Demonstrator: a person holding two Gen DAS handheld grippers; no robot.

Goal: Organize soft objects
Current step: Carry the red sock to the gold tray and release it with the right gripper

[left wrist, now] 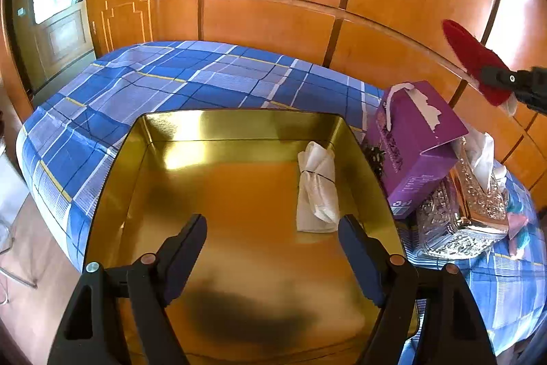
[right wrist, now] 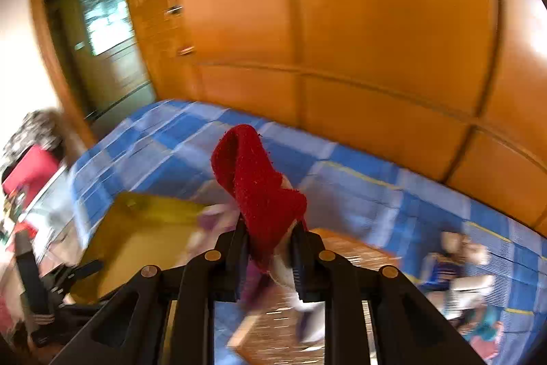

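Left wrist: purple box [left wrist: 415, 144], silver tissue holder [left wrist: 461, 218] beside gold tray [left wrist: 239, 125]; background possibly wardrobe.

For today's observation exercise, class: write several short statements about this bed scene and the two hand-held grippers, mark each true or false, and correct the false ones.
1. The right hand-held gripper is clamped on a red cloth. True.
2. The gold tin is empty. False: a tied white cloth roll lies inside it.
3. The left hand-held gripper holds the white roll. False: its jaws stand open over the tin, gripping nothing.
4. A purple box stands beside the tin on the blue checked bedspread. True.
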